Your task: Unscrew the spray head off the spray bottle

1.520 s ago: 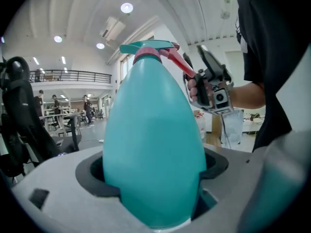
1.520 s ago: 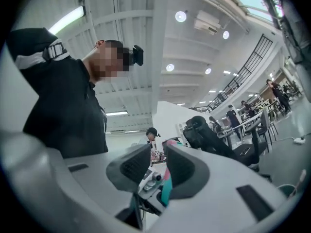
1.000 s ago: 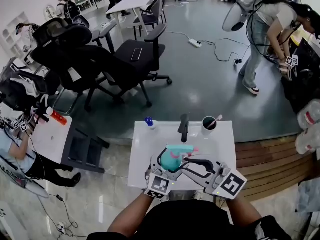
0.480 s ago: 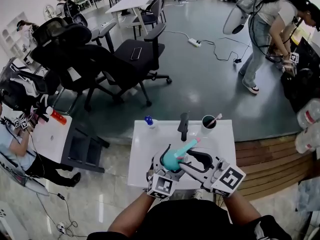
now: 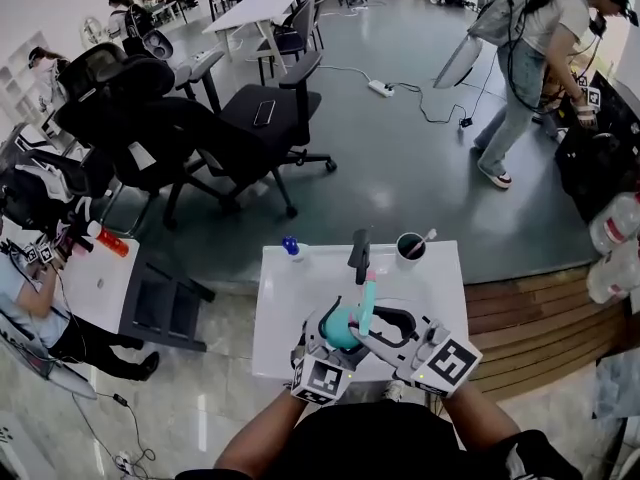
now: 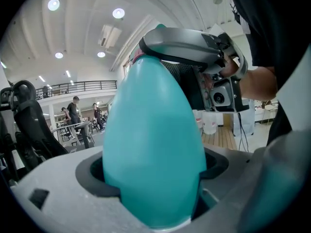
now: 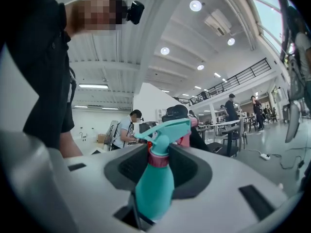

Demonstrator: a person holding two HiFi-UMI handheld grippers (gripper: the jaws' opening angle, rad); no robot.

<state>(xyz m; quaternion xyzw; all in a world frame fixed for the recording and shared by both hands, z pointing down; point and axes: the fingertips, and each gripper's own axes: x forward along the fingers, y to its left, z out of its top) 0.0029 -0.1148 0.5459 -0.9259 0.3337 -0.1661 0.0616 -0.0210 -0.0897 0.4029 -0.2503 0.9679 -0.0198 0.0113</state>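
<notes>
We log the left gripper clamped on the belly of the spray bottle. The right gripper has just been closing its jaws, and its pads now sit against the pink collar of the spray head. The head is still seated on the neck between those fingers, so we judge the unscrewing unfinished. Only the right gripper view shows the collar; the left gripper view shows bare teal.

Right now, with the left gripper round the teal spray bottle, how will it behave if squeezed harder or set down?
The spray bottle looks smooth and egg-shaped, so it may slip in the left gripper. It seems plastic, so probably light. Its spray head overhangs; it might tip.
</notes>
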